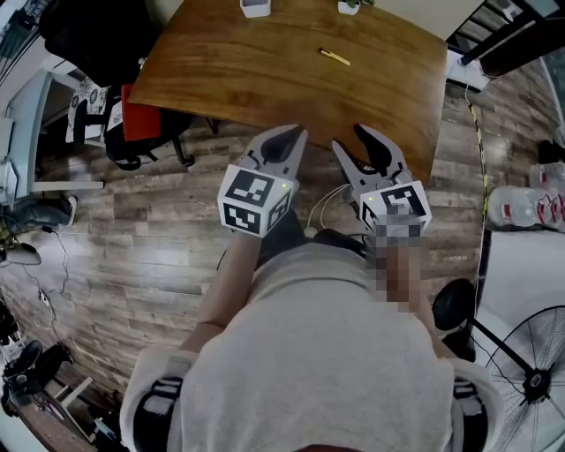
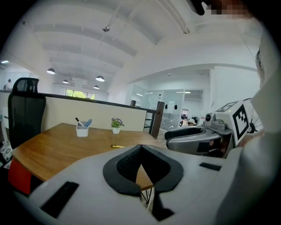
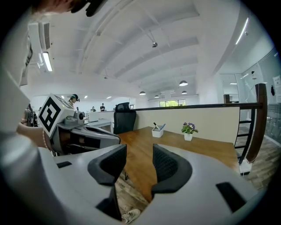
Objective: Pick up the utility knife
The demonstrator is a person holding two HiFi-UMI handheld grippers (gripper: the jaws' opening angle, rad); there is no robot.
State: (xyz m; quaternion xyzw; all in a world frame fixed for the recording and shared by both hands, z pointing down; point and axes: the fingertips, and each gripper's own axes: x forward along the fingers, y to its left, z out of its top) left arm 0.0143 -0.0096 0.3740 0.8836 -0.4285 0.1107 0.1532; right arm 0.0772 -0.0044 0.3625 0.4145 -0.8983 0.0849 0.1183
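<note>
The utility knife is a small yellow one lying on the wooden table, towards its far right side. It also shows as a thin yellow bar in the left gripper view. Both grippers hang over the floor just short of the table's near edge, well back from the knife. My left gripper is shut, its dark pads meeting at the tips with nothing between them. My right gripper is open and empty. The knife does not show in the right gripper view.
A white pen holder and a small potted plant stand at the table's far edge. A black office chair is at the left. Water bottles and a fan are on the right.
</note>
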